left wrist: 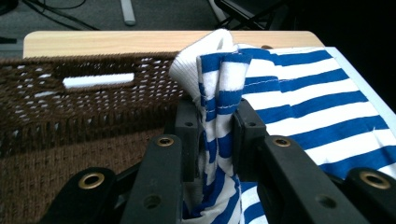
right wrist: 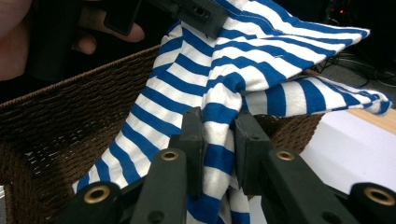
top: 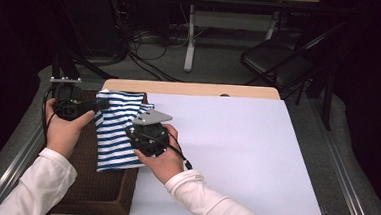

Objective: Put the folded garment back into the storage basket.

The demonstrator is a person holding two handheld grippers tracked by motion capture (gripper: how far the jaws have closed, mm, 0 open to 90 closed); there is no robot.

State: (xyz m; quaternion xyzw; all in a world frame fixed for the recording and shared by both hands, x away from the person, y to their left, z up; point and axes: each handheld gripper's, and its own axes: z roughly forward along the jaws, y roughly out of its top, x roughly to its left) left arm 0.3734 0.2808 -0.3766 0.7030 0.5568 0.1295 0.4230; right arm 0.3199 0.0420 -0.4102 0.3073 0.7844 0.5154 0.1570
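Striped shirt (top: 114,133): we're lifting it over the basket (top: 98,192), both claws (left wrist: 212,140) (right wrist: 219,140) clenched on it; next, spreading beside the basket.

Shirt (top: 113,133) hangs over basket (top: 93,191) rim, table's (top: 236,140) left.

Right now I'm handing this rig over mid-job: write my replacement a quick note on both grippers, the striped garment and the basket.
Left gripper: shut on the blue-and-white striped cloth garment, at its far end.
Right gripper: shut on the same garment, nearer the white table mat.
The garment hangs between them over the dark brown woven basket, draped across its rim on the mat side.
Done: garment gripped at two points and partly lifted.
Left: probably bring it fully out and lay it on the mat.
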